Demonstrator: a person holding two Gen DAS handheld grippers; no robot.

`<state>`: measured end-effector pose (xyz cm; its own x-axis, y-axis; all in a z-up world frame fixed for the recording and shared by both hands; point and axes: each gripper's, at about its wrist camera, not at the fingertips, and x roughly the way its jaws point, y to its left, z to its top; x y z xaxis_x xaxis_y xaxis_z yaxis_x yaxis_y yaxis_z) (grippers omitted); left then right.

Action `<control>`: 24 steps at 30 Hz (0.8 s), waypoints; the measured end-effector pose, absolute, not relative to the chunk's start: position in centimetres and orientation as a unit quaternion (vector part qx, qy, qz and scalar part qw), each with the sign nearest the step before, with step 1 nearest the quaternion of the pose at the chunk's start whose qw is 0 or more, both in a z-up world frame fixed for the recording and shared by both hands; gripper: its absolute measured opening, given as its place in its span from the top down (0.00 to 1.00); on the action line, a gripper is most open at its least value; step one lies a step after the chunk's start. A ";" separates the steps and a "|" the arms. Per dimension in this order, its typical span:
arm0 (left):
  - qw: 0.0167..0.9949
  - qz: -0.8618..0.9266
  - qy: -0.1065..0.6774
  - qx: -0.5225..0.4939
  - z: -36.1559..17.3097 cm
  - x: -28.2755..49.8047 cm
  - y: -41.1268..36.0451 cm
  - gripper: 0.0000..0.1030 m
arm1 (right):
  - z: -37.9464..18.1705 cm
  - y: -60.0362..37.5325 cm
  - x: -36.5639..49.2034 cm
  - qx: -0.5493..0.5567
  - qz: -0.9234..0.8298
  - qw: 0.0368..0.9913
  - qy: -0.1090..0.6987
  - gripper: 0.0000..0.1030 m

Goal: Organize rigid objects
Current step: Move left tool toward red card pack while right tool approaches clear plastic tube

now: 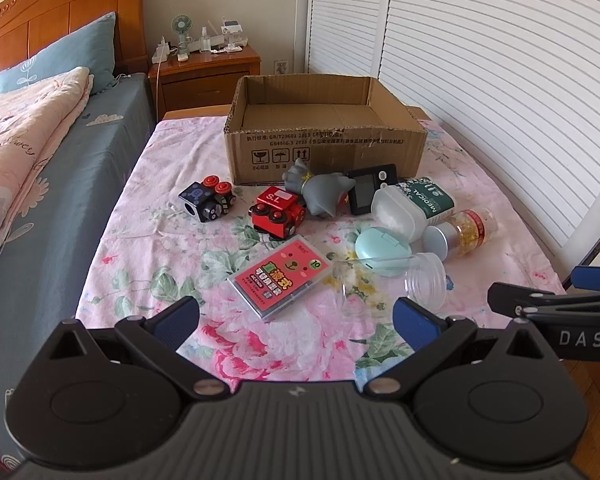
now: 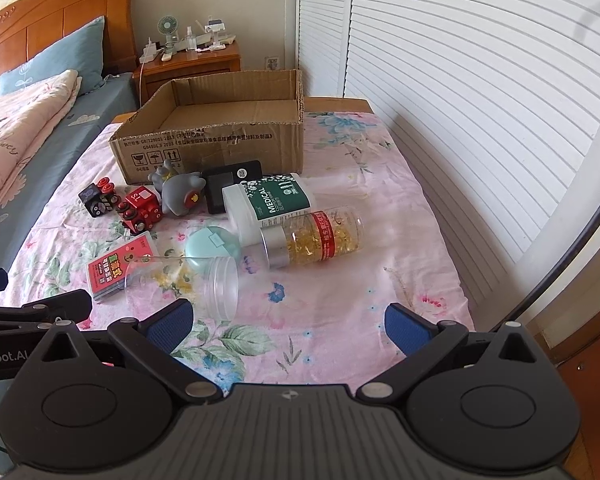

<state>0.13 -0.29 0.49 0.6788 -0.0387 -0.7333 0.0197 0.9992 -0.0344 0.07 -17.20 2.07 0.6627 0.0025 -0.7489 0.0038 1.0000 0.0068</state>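
Left wrist view: left tongs spread wide, empty; right tongs likewise.

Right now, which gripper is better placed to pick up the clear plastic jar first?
Right. The clear jar lies just ahead of the open right gripper, beside its left finger. The left gripper, also open, faces the pink card box.

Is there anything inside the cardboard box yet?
No. The right wrist view looks into the cardboard box and shows only its bare brown floor, while the toys and bottles all lie on the sheet in front of it.
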 end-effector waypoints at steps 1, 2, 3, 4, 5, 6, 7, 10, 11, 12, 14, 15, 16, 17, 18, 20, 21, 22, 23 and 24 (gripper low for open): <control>0.916 -0.017 0.400 -0.012 0.5 0.1 -0.3 0.01 | 2.1 -17.2 0.1 0.004 -0.001 0.912 0.411 0.00; 0.917 -0.017 0.399 -0.012 0.5 0.1 -0.2 0.01 | 2.1 -17.2 0.1 0.004 -0.001 0.912 0.411 0.00; 0.917 -0.018 0.399 -0.012 0.6 0.1 -0.2 0.01 | 2.1 -17.2 0.1 0.003 -0.001 0.912 0.411 0.00; 0.917 -0.019 0.398 -0.012 0.6 0.1 -0.2 0.01 | 2.1 -17.2 0.1 0.003 -0.002 0.912 0.411 0.00; 0.917 -0.019 0.398 -0.012 0.6 0.1 -0.2 0.01 | 2.1 -17.2 0.1 0.003 -0.002 0.912 0.411 0.00; 0.917 -0.020 0.398 -0.012 0.6 0.1 -0.2 0.01 | 2.1 -17.2 0.1 0.002 -0.003 0.912 0.410 0.00; 0.917 -0.020 0.398 -0.012 0.6 0.1 -0.2 0.01 | 2.1 -17.2 0.1 0.002 -0.003 0.912 0.410 0.00; 0.917 -0.021 0.398 -0.011 0.5 0.2 -0.2 0.01 | 2.1 -17.1 0.1 0.002 -0.003 0.912 0.411 0.00; 0.917 -0.021 0.398 -0.010 0.5 0.2 -0.1 0.01 | 2.1 -17.1 0.1 0.001 -0.003 0.912 0.411 0.00; 0.917 -0.022 0.398 -0.009 0.5 0.3 -0.1 0.01 | 2.1 -17.1 0.2 0.001 -0.003 0.912 0.411 0.00; 0.917 -0.024 0.399 -0.008 0.5 0.4 -0.1 0.01 | 2.1 -17.1 0.3 -0.001 -0.005 0.911 0.412 0.00; 0.917 -0.025 0.399 -0.008 0.5 0.4 0.0 0.01 | 2.1 -17.0 0.3 -0.001 -0.005 0.911 0.412 0.00; 0.917 -0.026 0.398 -0.008 0.5 0.5 0.0 0.01 | 2.1 -17.0 0.3 0.000 -0.004 0.911 0.412 0.00; 0.917 -0.027 0.399 -0.007 0.4 0.6 0.1 0.01 | 2.1 -17.0 0.3 -0.001 -0.004 0.912 0.411 0.00; 0.917 -0.028 0.399 -0.007 0.5 0.7 0.1 0.01 | 2.1 -17.0 0.3 0.000 -0.005 0.912 0.411 0.00; 0.916 -0.030 0.399 -0.005 0.4 0.8 0.1 0.01 | 2.0 -16.9 0.4 -0.001 -0.006 0.911 0.412 0.00; 0.917 -0.032 0.399 -0.003 0.4 0.9 0.1 0.01 | 2.0 -16.9 0.5 -0.001 -0.005 0.911 0.413 0.00; 0.917 -0.034 0.398 -0.002 0.4 1.0 0.1 0.01 | 2.0 -16.9 0.7 -0.001 -0.005 0.911 0.413 0.00; 0.917 -0.039 0.398 -0.002 0.5 1.1 0.2 0.01 | 2.0 -16.9 0.8 -0.001 -0.005 0.911 0.413 0.00; 0.916 -0.043 0.398 -0.001 0.4 1.2 0.2 0.01 | 2.0 -16.8 0.9 -0.001 -0.004 0.911 0.413 0.00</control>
<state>1.17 0.21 0.44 0.6788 -0.0808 -0.7298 0.0786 0.9962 -0.0372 0.87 -16.85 2.02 0.6595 -0.0078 -0.7517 0.0066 1.0000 -0.0046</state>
